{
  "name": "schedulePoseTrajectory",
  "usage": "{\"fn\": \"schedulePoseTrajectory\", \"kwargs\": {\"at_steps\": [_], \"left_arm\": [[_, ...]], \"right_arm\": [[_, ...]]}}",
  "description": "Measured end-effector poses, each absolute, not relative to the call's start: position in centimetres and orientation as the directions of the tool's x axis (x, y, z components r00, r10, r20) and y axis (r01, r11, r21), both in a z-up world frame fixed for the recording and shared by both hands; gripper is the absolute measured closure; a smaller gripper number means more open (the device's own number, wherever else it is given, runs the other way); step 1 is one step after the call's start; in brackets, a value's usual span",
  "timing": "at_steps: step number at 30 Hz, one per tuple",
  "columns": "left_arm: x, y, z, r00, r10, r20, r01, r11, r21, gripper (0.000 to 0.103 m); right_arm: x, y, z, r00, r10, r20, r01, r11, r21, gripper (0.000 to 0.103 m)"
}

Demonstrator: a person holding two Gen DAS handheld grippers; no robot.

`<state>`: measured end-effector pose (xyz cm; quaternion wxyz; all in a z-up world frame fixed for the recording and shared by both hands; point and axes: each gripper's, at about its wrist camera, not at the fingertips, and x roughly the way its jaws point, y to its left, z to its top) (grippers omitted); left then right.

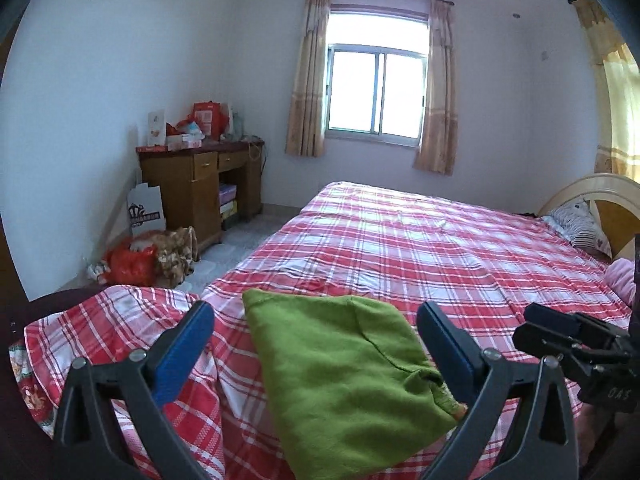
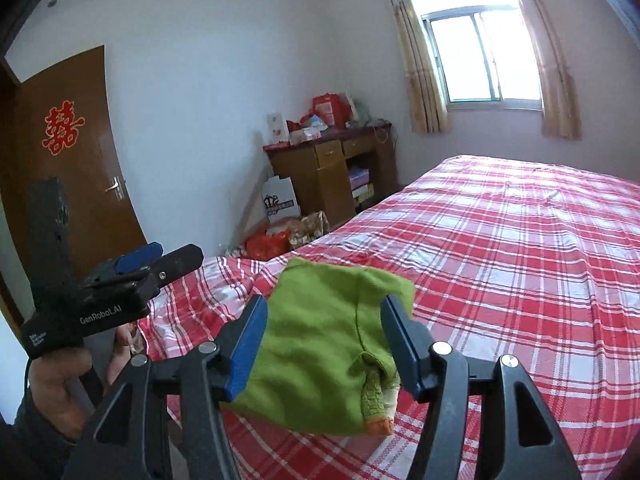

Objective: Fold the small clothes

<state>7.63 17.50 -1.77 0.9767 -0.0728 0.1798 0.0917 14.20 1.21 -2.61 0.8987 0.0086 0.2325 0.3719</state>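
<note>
Presently we found the green garment (image 1: 344,376) lying folded on the red plaid bed (image 1: 440,248), near its foot corner, with a ribbed cuff and an orange edge showing at one side. We noted the left tool (image 1: 316,344) raised over it, its blue pads wide apart, nothing gripped between them and neither pad on the cloth. We recorded the right tool (image 2: 324,344) likewise above the garment, its jaws parted and empty, the cloth seen in the gap beyond them. In the right wrist view a hand (image 2: 60,392) held the left tool by its handle. Beyond the bed we observed a wooden worktop (image 1: 204,176) loaded with red packages beside a curtained window (image 1: 376,92), and a brown door (image 2: 72,168) bearing a red paper emblem
</note>
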Motion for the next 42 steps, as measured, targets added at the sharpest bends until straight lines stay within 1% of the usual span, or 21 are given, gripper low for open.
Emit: {"fn": "schedulePoseTrajectory", "kwargs": {"at_steps": [6, 42], "left_arm": [[7.7, 17.2, -2.0, 0.918, 0.156, -0.366, -0.210, 0.971, -0.111, 0.000], [7.5, 16.5, -2.4, 0.914, 0.154, -0.374, -0.207, 0.973, -0.106, 0.000]], "right_arm": [[13.6, 0.4, -2.2, 0.633, 0.665, -0.396, -0.651, 0.734, 0.191, 0.043], [13.3, -0.2, -2.1, 0.641, 0.661, -0.390, -0.637, 0.742, 0.209, 0.041]]}}
